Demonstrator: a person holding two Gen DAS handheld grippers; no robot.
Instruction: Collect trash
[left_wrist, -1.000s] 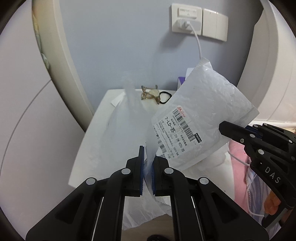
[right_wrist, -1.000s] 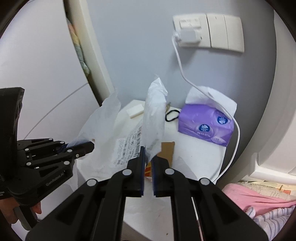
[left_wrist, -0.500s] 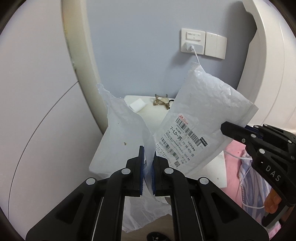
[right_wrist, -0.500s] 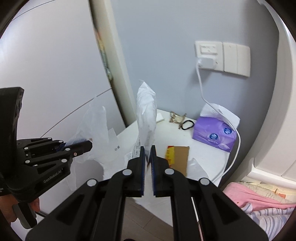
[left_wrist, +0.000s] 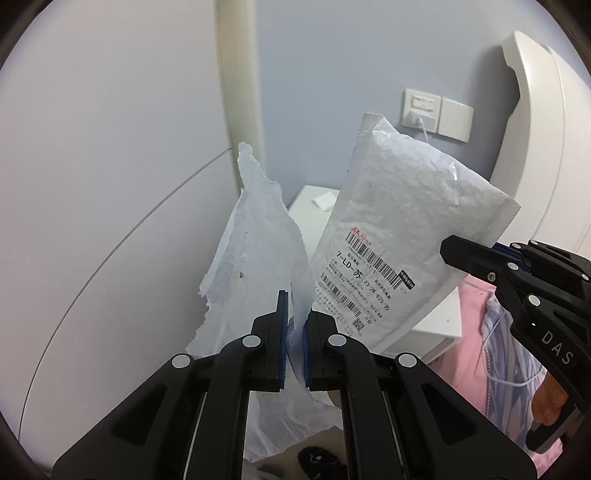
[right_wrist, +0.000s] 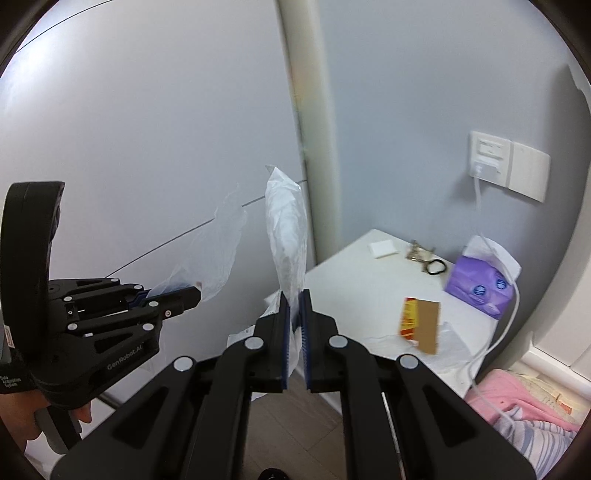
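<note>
Two hand-held grippers are clamped on trash, both raised clear of the table (right_wrist: 373, 295). The left hand-held gripper (left_wrist: 294, 314) pinches a torn bag (left_wrist: 255, 266); the right hand-held gripper (right_wrist: 294, 314) pinches a mailer (left_wrist: 402, 236), long axis upright. A box (right_wrist: 419, 325) remains on the table, right of and below the right hand-held gripper, which is nearer.

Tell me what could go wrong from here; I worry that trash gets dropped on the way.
The left claw pinches only a thin, ragged plastic sheet, which might tear or slip. The right claw grips the padded mailer at one edge, so it could swing loose. The torn box on the white table may be forgotten.
</note>
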